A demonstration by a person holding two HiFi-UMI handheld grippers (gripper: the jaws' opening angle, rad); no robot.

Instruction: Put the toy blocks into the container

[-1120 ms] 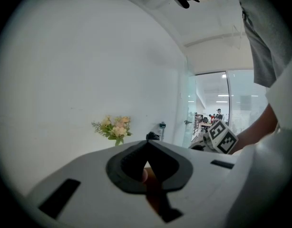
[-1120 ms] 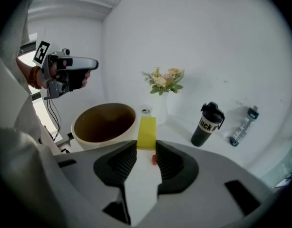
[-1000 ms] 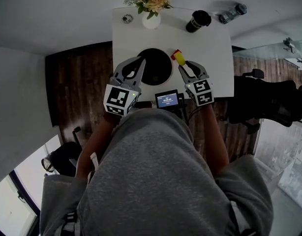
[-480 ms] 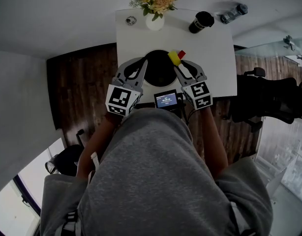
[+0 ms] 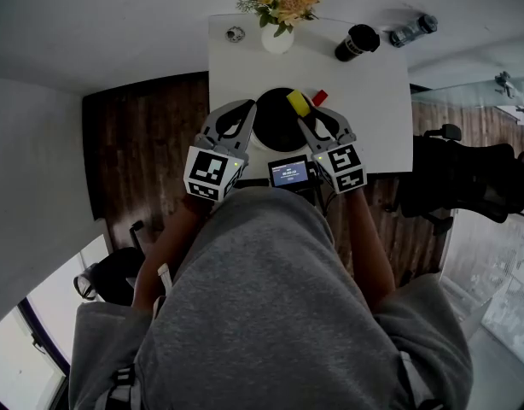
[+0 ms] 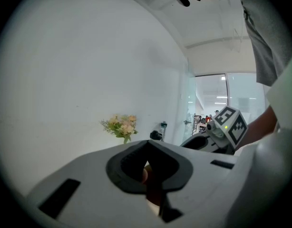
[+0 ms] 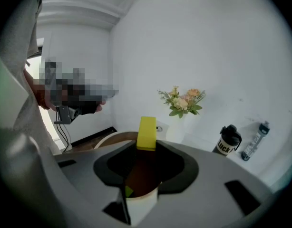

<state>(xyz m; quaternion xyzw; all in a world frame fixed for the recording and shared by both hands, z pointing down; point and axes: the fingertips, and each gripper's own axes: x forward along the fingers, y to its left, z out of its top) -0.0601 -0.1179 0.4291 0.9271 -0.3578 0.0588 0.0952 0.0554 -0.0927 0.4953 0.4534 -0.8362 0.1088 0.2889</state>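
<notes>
A yellow block (image 5: 296,102) hangs over the right rim of the round black container (image 5: 275,122) with its white rim, on the white table (image 5: 364,101). My right gripper (image 5: 302,114) is shut on this block; in the right gripper view the yellow block (image 7: 147,133) sticks up from between the pads. A red block (image 5: 319,97) lies on the table just right of it. My left gripper (image 5: 247,109) sits at the container's left rim with its tips together. Whether they pinch the rim I cannot tell.
At the table's far edge stand a vase of flowers (image 5: 278,34), a small round object (image 5: 235,33), a black cup (image 5: 356,41) and a lying water bottle (image 5: 411,31). A small screen (image 5: 288,172) sits at the near edge. Dark wood floor (image 5: 142,143) lies left, an office chair (image 5: 467,173) right.
My right gripper has carried the yellow block up and left, away from the red block to over the container's right rim. The left gripper has stayed by the left rim.
</notes>
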